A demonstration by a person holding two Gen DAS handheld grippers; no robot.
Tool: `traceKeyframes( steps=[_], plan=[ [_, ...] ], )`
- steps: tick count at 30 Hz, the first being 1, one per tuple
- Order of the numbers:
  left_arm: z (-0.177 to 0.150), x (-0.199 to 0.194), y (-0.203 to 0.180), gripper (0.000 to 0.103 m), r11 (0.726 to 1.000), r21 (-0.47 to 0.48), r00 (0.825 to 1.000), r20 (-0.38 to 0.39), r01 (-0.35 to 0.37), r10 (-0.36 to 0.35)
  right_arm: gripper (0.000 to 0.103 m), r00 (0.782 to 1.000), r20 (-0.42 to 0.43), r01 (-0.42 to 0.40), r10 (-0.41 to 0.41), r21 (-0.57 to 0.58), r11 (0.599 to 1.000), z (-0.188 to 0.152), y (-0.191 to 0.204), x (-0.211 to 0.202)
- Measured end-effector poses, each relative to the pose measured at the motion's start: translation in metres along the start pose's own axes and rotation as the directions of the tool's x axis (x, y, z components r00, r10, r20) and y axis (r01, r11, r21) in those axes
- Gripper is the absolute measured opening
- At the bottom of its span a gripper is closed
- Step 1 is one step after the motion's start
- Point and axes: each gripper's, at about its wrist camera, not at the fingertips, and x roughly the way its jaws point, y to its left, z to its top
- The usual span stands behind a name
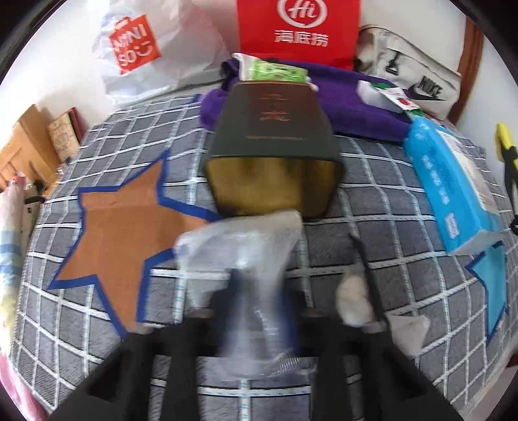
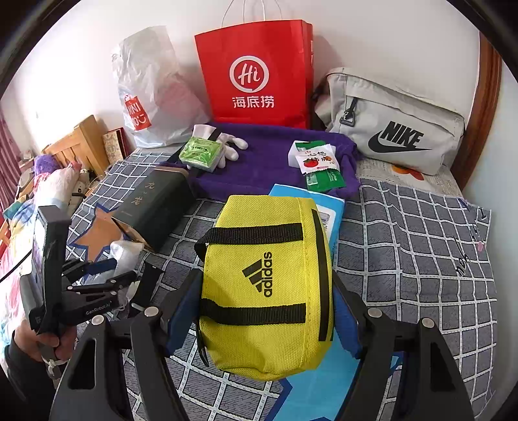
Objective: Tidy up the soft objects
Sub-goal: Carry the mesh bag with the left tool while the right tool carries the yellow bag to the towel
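Yellow Adidas pouch [image 2: 268,285] upright; clear plastic bag [image 1: 246,259] crumpled.

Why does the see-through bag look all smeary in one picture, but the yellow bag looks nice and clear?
In the left wrist view, the clear plastic bag in the left gripper is smeared by motion blur, while the dark box behind stays fairly sharp. In the right wrist view, the yellow Adidas bag held by the right gripper is crisp; both views bend at the edges.

Both wrist cameras face the red bag [image 1: 298,30] closely.

Two star mats [image 1: 119,223] [image 1: 492,285], one dark box [image 2: 155,207], three pouches or bags [image 2: 268,285] [image 2: 395,132] [image 2: 255,71], one purple towel [image 2: 268,162].
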Motion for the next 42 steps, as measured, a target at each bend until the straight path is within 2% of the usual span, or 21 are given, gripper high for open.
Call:
traceKeyframes(
  steps=[2,5,13,20,33,42],
  plan=[
    [0.002,0.0,0.011,0.007,0.998,-0.025,0.998,-0.014,0.056,-0.056,0.073,1.0,0.0,0.006,-0.006,0.003,1.0,0.002,-0.001,0.0],
    [0.001,-0.004,0.028,0.006,0.991,-0.081,0.994,-0.021,0.107,-0.109,0.073,1.0,0.007,0.012,-0.012,-0.002,1.0,0.004,0.0,-0.004],
    [0.008,-0.032,0.048,0.006,0.99,-0.107,0.996,0.011,0.09,-0.089,0.073,0.999,0.032,0.01,-0.01,0.001,1.0,0.015,-0.002,-0.01],
    [0.034,-0.055,0.057,0.006,0.99,-0.121,0.996,0.06,0.074,-0.067,0.073,0.999,0.053,-0.004,0.004,-0.007,1.0,0.031,-0.001,-0.01],
    [0.087,-0.081,0.044,0.006,0.991,-0.075,0.985,0.142,0.108,-0.097,0.073,0.996,0.089,-0.023,0.023,-0.006,1.0,0.06,-0.009,-0.009],
    [0.131,-0.077,0.026,0.006,0.994,-0.042,0.984,0.152,0.1,-0.093,0.073,0.994,0.106,-0.007,0.006,0.003,1.0,0.084,-0.024,-0.006]
  ],
)
